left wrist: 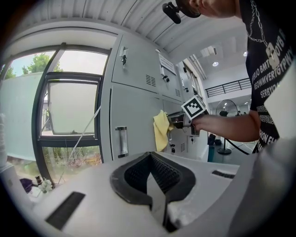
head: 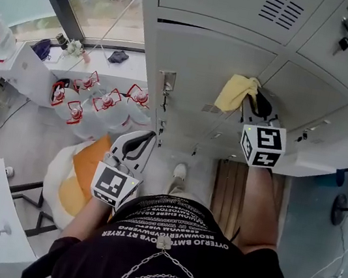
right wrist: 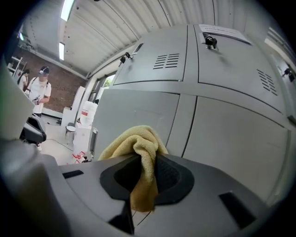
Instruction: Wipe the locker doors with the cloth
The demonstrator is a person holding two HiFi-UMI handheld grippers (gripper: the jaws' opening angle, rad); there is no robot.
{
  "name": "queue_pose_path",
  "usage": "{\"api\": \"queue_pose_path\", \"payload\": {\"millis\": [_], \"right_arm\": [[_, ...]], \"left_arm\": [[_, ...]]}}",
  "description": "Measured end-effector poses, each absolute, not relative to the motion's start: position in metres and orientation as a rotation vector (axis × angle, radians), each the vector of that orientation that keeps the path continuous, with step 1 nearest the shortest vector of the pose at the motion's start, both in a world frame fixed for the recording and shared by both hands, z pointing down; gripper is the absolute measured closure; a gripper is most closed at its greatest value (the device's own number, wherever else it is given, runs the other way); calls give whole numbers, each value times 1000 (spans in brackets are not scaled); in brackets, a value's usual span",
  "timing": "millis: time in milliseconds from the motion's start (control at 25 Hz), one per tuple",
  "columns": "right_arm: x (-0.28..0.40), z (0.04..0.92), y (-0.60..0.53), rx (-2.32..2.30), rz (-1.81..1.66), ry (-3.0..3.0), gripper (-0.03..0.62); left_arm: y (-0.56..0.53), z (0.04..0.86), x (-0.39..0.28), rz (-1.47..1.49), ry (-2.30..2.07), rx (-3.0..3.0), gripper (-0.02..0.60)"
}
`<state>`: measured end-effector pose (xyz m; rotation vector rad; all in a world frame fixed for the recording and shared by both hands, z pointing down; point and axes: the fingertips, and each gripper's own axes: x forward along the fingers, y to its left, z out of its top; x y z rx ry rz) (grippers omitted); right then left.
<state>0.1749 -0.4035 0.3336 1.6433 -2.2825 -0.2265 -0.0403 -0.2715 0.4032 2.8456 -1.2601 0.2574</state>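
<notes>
The right hand-held gripper [head: 254, 102] pinched the bunched yellow terry cloth [head: 234, 92] near the grey metal locker door [head: 200, 60] for wiping; the left hand-held gripper [head: 134, 145] hung closed, empty, below it.

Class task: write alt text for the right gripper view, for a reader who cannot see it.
The right gripper is shut on a yellow cloth, bunched above its jaws, facing grey locker doors. A person stands far off at left.

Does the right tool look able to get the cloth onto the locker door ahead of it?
Probably yes: the right tool is shut on the yellow cloth, held up facing the grey locker door, with nothing visible between them.
</notes>
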Motion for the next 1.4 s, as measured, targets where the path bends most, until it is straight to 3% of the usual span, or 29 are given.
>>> {"api": "queue_pose_path", "payload": {"millis": [320,560,920,1400], "right_arm": [[71,359,-389,1342,-222,-2471,528],[29,379,-406,1233,-272,-2461,528],[52,385,-413,1280,-298,-2387,525],[149,390,-412,1499,-193,-2280,523]], "left_arm": [[-269,401,-46,278,-1279,2843,577],[-268,405,-60,294,-1323,2810,577],[-272,403,-67,290,-1338,2803,577],[-274,405,-44,290,-1275,2838,577]]}}
